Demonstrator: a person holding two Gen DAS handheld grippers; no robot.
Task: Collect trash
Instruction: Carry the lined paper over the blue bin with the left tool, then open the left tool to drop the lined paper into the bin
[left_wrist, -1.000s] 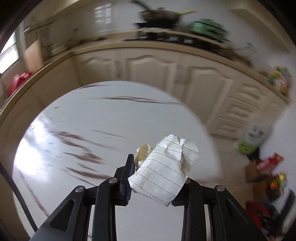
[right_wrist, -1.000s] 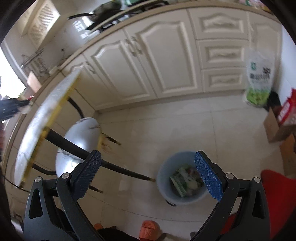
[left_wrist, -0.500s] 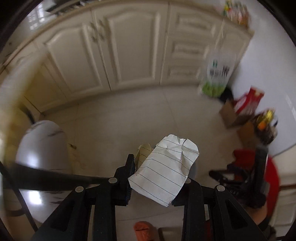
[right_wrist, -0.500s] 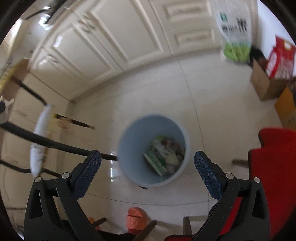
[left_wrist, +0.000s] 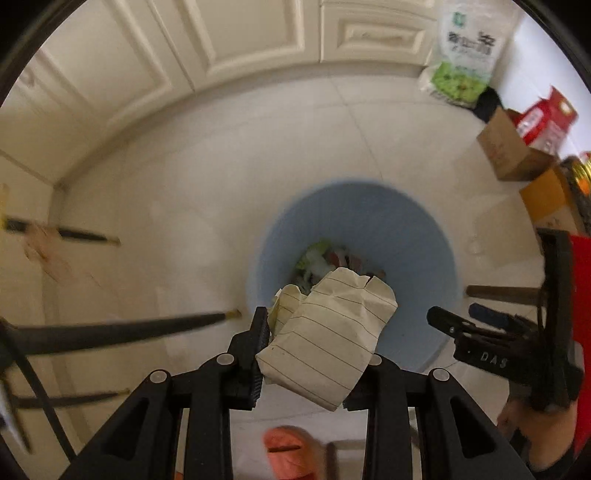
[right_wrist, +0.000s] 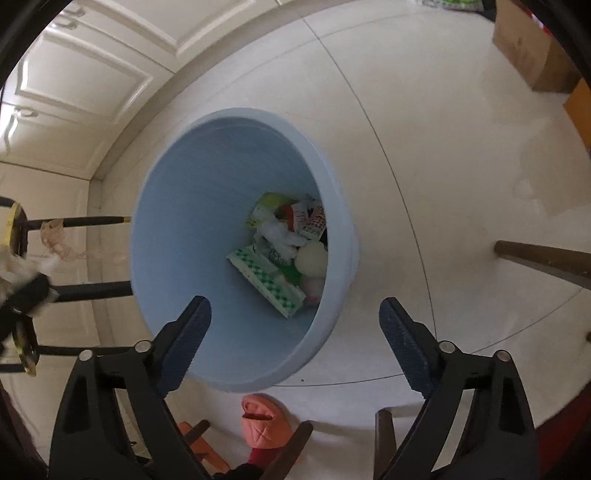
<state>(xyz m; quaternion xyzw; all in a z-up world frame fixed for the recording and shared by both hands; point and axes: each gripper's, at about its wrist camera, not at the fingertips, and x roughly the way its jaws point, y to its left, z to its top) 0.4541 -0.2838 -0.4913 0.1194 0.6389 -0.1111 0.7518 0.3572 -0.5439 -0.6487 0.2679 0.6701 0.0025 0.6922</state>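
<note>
My left gripper (left_wrist: 317, 339) points straight down, shut on a crumpled sheet of lined paper (left_wrist: 332, 325). The paper hangs over the near rim of a light blue bin (left_wrist: 406, 229) that stands on the floor. In the right wrist view the same bin (right_wrist: 192, 206) fills the middle, with wrappers and packets (right_wrist: 284, 251) at its bottom. My right gripper (right_wrist: 295, 306) hovers over the bin's near right side; its jaws are closing with nothing between them. It also shows at the right edge of the left wrist view as the right gripper (left_wrist: 465, 321).
Cream cabinet doors (left_wrist: 221, 44) run along the far side. Dark table legs (left_wrist: 110, 328) cross the left. Cardboard boxes (left_wrist: 509, 151) and a green-and-white bag (left_wrist: 461, 55) stand at the right. A pink slipper (right_wrist: 258, 421) and a wooden chair leg (right_wrist: 543, 258) lie close to the bin.
Both grippers have dropped from table height to just above the bin, which now looks far larger. The right jaws have narrowed. The left still holds the paper.
</note>
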